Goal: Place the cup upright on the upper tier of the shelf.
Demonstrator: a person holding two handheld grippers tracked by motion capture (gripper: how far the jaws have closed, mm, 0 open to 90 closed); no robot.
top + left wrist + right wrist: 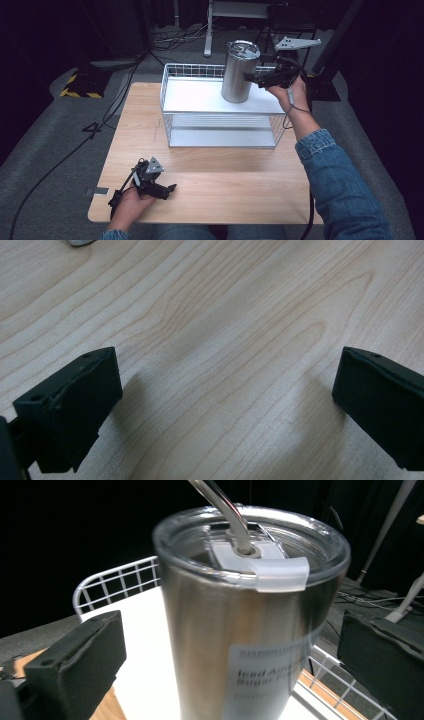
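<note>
- We are reaching our right gripper (251, 77) toward a stainless steel tumbler (239, 72) in the upper centre-right of the high view, where the tumbler is standing upright on the white top shelf (195, 97) of a white wire rack (220, 127).
- In the right gripper view, the tumbler (240, 630) is filling the middle of the frame between the two black jaws, which are standing wide apart on either side of it; we cannot tell whether either jaw is touching the steel.
- The tumbler is wearing a clear plastic lid (250, 540), with a metal straw (225, 510) rising through it toward the top edge, and a white printed label (265, 675) is showing on its lower wall.
- We are resting our left gripper (172, 189) at the lower left of the high view, low over the light wooden table (210, 185) and well apart from the rack.
- In the left gripper view, the left jaws are spreading wide, one at each lower corner, with bare wood grain (225, 365) lying between them.
- A blue denim sleeve (340, 185) is covering the right forearm at the lower right.
</note>
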